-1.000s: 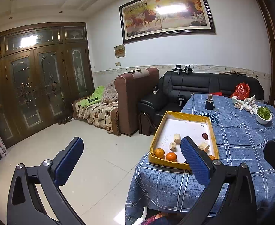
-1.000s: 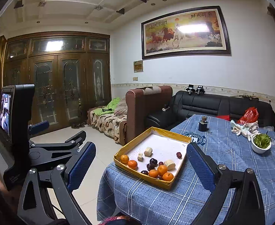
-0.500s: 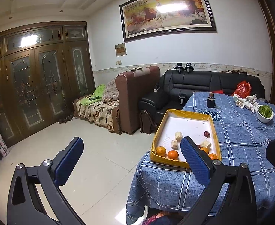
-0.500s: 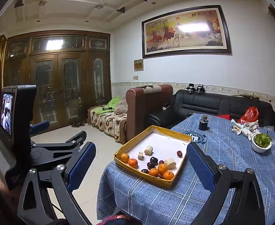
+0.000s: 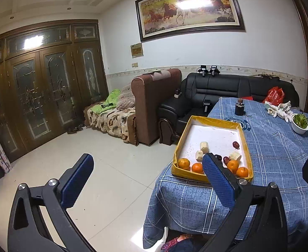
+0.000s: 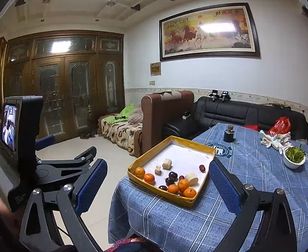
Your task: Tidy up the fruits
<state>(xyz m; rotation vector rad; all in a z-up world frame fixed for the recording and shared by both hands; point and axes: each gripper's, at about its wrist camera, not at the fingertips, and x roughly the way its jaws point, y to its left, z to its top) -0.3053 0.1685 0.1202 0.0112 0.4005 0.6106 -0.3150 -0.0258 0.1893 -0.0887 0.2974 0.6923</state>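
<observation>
A yellow tray (image 6: 137,162) with a white bottom sits at the near left corner of the table (image 6: 259,180), which has a blue checked cloth. In it lie several oranges (image 6: 149,178), dark plums (image 6: 173,175), red dates (image 6: 202,168) and pale chunks (image 6: 167,163). My right gripper (image 6: 157,164) is open and empty, held short of the table with the tray between its fingers in the view. My left gripper (image 5: 146,161) is open and empty too, off the table's left side. Its right finger (image 5: 217,178) hides part of the tray (image 5: 215,119) and some oranges (image 5: 183,163).
Farther back on the table are a white bowl of greens (image 6: 293,157), a small black jar (image 6: 229,135) and a white cloth bundle (image 6: 275,140). A black sofa (image 6: 238,113) and a brown armchair (image 6: 166,117) stand behind. Tiled floor (image 5: 91,168) lies left of the table.
In the left wrist view the tray has drifted slightly right and more fruit shows beside the right finger. The right wrist view is almost the same. Both grippers stay open.
</observation>
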